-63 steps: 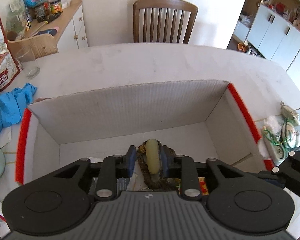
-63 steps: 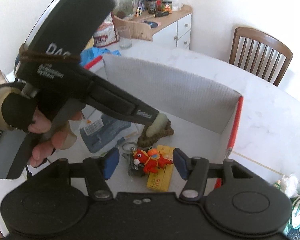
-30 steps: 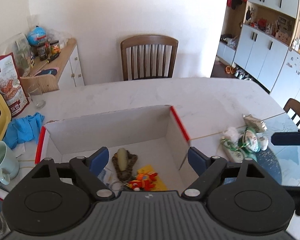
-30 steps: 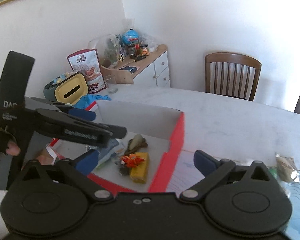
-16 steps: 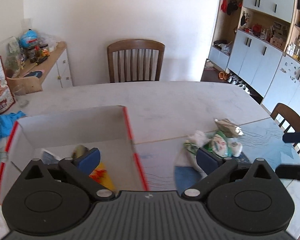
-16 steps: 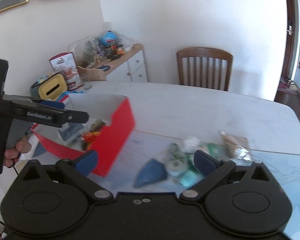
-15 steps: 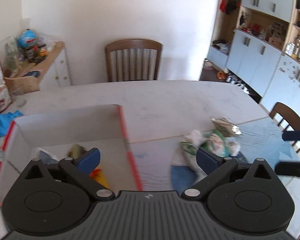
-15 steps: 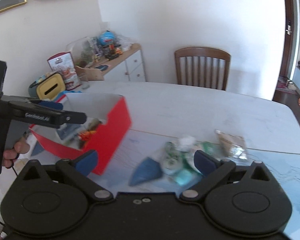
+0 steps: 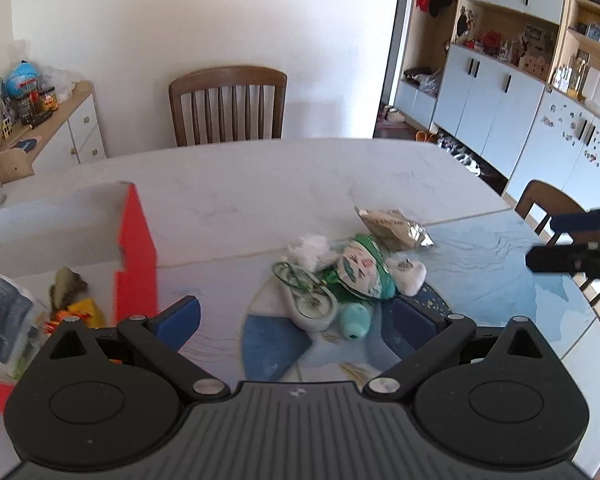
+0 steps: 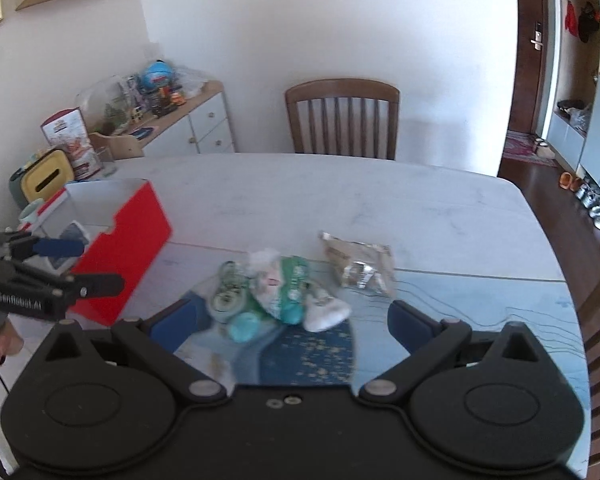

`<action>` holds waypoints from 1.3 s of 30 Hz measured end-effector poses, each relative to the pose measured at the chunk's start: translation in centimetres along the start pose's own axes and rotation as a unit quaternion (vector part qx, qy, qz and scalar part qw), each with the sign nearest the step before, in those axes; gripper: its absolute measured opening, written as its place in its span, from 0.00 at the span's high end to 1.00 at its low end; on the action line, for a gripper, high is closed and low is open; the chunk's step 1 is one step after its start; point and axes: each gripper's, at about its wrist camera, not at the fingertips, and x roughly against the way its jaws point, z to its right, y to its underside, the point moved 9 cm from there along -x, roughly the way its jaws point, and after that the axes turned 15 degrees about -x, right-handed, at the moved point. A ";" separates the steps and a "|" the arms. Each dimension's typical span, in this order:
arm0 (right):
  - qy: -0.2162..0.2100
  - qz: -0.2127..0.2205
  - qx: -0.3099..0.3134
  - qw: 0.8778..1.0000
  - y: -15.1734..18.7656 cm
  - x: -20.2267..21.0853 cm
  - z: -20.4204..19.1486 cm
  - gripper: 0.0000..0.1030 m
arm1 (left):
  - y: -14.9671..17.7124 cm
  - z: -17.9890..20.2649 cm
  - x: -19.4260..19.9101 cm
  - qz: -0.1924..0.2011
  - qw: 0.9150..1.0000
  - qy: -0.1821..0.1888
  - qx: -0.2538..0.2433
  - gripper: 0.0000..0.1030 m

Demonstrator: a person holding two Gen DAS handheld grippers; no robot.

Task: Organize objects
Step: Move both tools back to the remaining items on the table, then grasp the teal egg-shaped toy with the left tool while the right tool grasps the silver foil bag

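A pile of small objects lies on the table: a green and white plush toy (image 9: 362, 270) (image 10: 286, 284), a white oval case (image 9: 308, 298) (image 10: 228, 290), a teal cylinder (image 9: 355, 320) (image 10: 243, 326) and a foil packet (image 9: 392, 226) (image 10: 358, 262). A red and white box (image 9: 136, 248) (image 10: 120, 240) at the left holds a yellow item (image 9: 86, 308) and a blue packet (image 9: 4, 316). My left gripper (image 9: 296, 320) is open and empty above the pile. My right gripper (image 10: 292, 322) is open and empty, also near the pile.
A wooden chair (image 9: 228, 106) (image 10: 342, 118) stands at the far side of the table (image 9: 260, 176). A sideboard (image 10: 180, 120) with clutter is at the back left. A blue patterned mat (image 9: 492, 264) covers the table's right part. Cabinets (image 9: 500, 92) line the right wall.
Both grippers have swung right, from the box towards the pile. The left gripper earlier let go of an item in the box and opened.
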 end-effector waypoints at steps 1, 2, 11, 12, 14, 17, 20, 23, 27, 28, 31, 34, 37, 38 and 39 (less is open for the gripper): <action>0.003 0.000 -0.001 1.000 -0.1 -0.2 0.6 0.01 | 0.0 0.5 -0.4 -0.002 1.000 -0.002 0.000 0.00; 0.005 -0.001 -0.004 1.000 -0.2 -0.4 1.1 0.01 | 0.1 1.1 -0.9 -0.004 1.000 -0.002 0.000 0.00; 0.021 -0.010 -0.013 1.000 -2.0 -4.3 4.8 0.01 | 0.7 4.6 -4.8 -0.021 1.000 -0.001 0.009 0.00; 0.023 -0.012 -0.014 1.000 -2.2 -4.8 5.0 0.01 | 0.8 4.9 -5.3 -0.023 1.000 -0.002 0.010 0.00; 0.026 -0.018 -0.012 0.999 -2.5 -6.1 5.4 0.01 | 0.9 5.5 -6.1 -0.026 1.000 -0.005 0.009 0.00; 0.029 -0.029 -0.012 0.999 -2.9 -7.9 6.0 0.02 | 1.1 6.3 -7.2 -0.028 1.000 -0.008 0.005 0.00; 0.033 -0.038 -0.010 0.999 -3.0 -9.6 6.3 0.02 | 1.3 7.2 -8.5 -0.032 0.999 -0.010 -0.003 0.00; 0.034 -0.050 -0.010 0.998 -3.1 -11.2 6.6 0.03 | 1.5 7.8 -9.4 -0.032 0.999 -0.016 -0.010 0.00; 0.036 -0.062 -0.011 0.997 -3.3 -13.1 6.8 0.04 | 1.6 8.2 -10.4 -0.036 0.999 -0.015 -0.007 0.01; 0.037 -0.065 -0.010 0.997 -3.4 -13.7 6.9 0.04 | 1.7 8.2 -10.6 -0.038 0.999 -0.014 -0.004 0.01; 0.041 -0.076 -0.012 0.996 -3.4 -15.1 7.1 0.04 | 1.9 8.2 -11.0 -0.039 0.999 -0.013 0.005 0.03; 0.042 -0.085 -0.010 0.995 -3.2 -16.4 7.1 0.04 | 2.0 8.2 -11.3 -0.042 0.999 -0.009 0.010 0.10; 0.042 -0.091 -0.006 0.995 -3.0 -17.2 6.8 0.05 | 2.2 8.3 -11.6 -0.048 0.999 -0.006 0.011 0.24; 0.042 -0.093 -0.004 0.995 -2.9 -17.4 6.7 0.05 | 2.2 8.3 -11.8 -0.050 0.999 -0.006 0.010 0.29; 0.042 -0.094 -0.003 0.995 -2.9 -17.6 6.7 0.06 | 2.2 8.3 -11.9 -0.052 0.999 -0.007 0.010 0.31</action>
